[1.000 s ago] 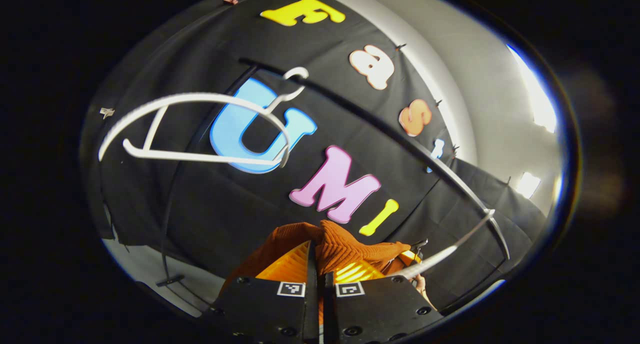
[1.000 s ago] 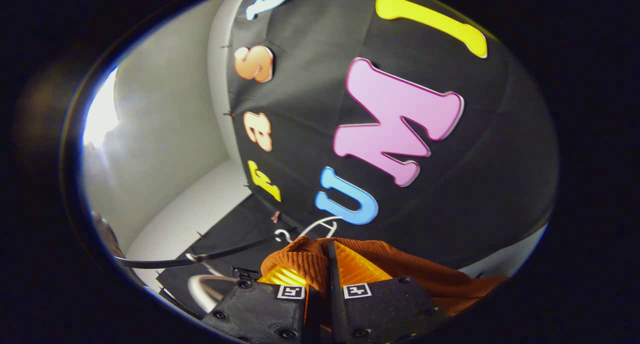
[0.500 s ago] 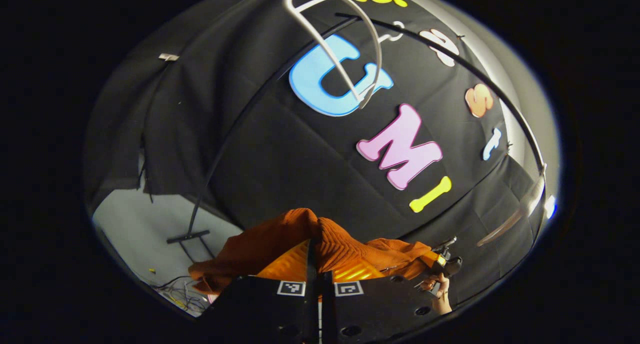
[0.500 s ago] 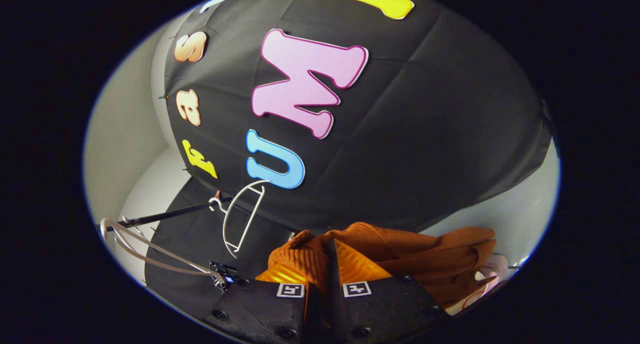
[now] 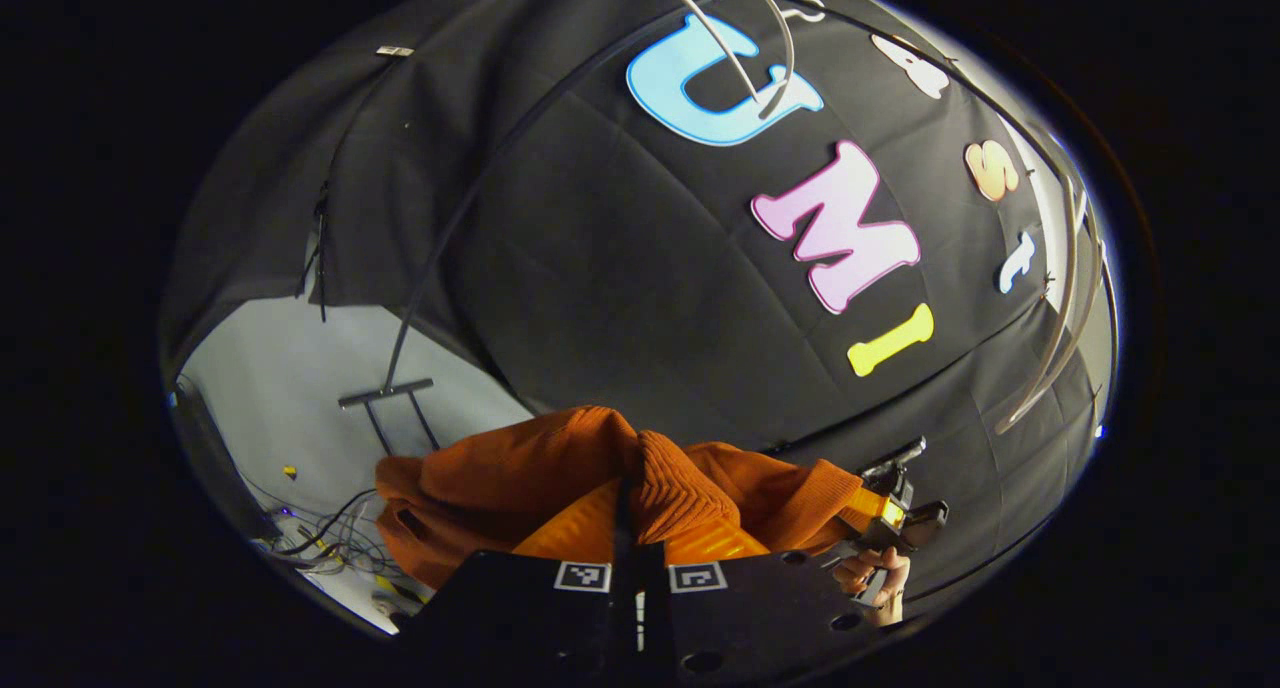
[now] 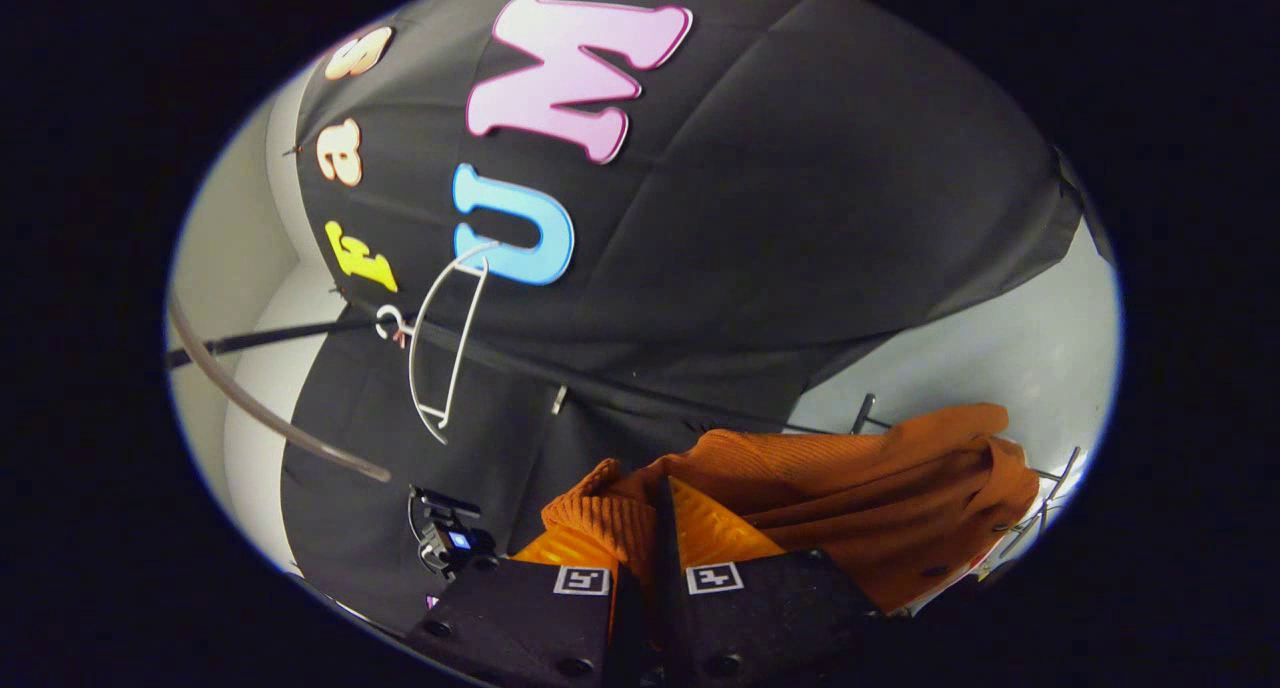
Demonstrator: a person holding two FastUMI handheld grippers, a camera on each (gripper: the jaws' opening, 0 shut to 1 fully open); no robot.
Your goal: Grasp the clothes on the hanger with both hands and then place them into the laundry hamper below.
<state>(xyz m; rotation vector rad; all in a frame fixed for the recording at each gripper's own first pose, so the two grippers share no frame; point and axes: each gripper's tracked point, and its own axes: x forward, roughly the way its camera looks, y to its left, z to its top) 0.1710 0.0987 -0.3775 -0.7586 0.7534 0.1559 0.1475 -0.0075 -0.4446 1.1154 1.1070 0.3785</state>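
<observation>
White hanger point(image 6: 440, 353) on black rail point(image 6: 260, 338), above pinched orange garment point(image 6: 880, 498).

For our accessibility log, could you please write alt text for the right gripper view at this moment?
The right gripper is shut on a bunched orange knit garment, which trails off to the right. Behind it, an empty white hanger hangs on a dark rail in front of the black cloth wall.
</observation>
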